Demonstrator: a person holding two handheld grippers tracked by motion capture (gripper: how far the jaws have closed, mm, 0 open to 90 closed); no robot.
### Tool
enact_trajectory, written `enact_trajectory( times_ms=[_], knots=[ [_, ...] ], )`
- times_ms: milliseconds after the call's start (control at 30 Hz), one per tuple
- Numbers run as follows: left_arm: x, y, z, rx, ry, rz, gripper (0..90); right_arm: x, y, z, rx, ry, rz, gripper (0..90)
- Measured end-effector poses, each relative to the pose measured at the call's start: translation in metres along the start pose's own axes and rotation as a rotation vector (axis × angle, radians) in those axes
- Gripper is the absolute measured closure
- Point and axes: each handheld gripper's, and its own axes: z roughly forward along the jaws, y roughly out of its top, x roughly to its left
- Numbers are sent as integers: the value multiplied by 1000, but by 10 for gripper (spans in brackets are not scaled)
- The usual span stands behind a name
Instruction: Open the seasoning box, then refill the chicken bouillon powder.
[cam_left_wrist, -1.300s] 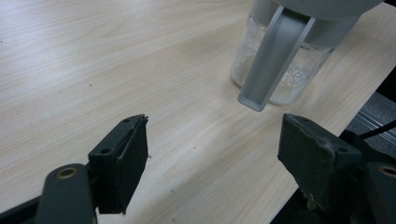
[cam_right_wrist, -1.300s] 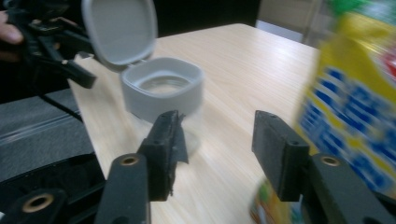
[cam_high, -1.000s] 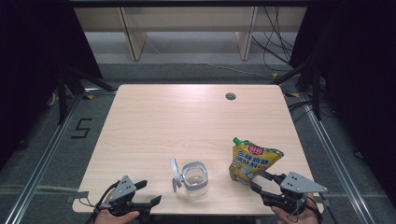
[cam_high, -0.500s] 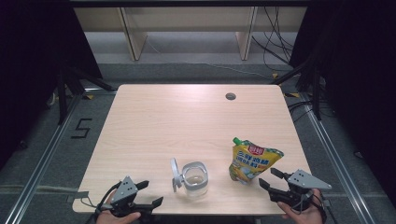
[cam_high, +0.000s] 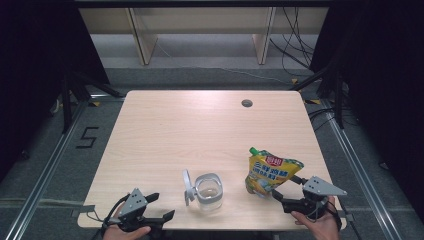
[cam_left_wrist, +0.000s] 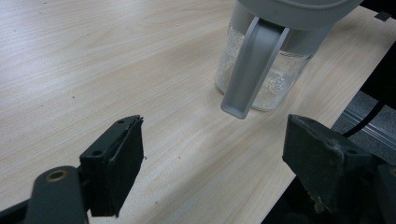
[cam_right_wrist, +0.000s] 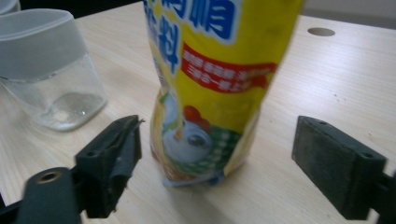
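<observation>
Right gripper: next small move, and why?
Probably ease the right gripper forward so its jaws straddle the lower part of the yellow pouch, then close. The jaws have just been opening and stand wide, with the pouch upright ahead of them and untouched. The jar sits beside it with its lid flipped open, and the left gripper waits open nearby.

Bench (cam_high: 200, 130): pale wood-grain top, rectangular, with a round cable hole (cam_high: 246, 103) near its far right corner.

Floor (cam_high: 55, 165): grey carpet, metal rails running along both sides of the bench; a black mark shaped like the figure 5 (cam_high: 86, 137) lies to the left.

Shelf unit (cam_high: 200, 30): light wooden uprights and board beyond the far edge of the bench.

Cables (cam_high: 295, 55): black, loose on the floor at the far right.

Dark curtains (cam_high: 30, 75): on both sides.
</observation>
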Motion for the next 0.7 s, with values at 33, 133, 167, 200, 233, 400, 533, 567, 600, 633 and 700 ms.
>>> enact_trajectory(
  times_ms=[33,133,167,200,233,400,533,567,600,633,700],
  knots=[
    [0,0,1,-1,-7,1,196,1,1,0,11,19,5,159],
    [0,0,2,7,-7,6,196,0,0,5,-4,5,-41,159],
    [-1,0,2,10,-11,10,196,-1,0,8,-2,20,-18,157],
    [-2,0,2,-4,-14,13,196,-1,0,8,-2,20,-18,157],
    [1,0,1,11,-7,42,196,-3,0,8,-17,20,-25,157],
    [2,-1,3,23,-6,21,196,-5,1,11,-14,25,-28,158],
    [3,-1,3,36,2,34,196,-4,0,15,-1,24,-50,158],
    [2,-1,3,29,-1,22,196,-2,-1,16,-5,36,-32,157],
    [3,-1,3,37,1,33,196,-3,0,16,0,25,-37,156],
    [3,-1,3,32,1,32,196,-3,0,17,-10,21,-79,156],
    [-1,-3,6,35,-1,8,196,-1,0,18,-16,41,-75,158]
  ],
)
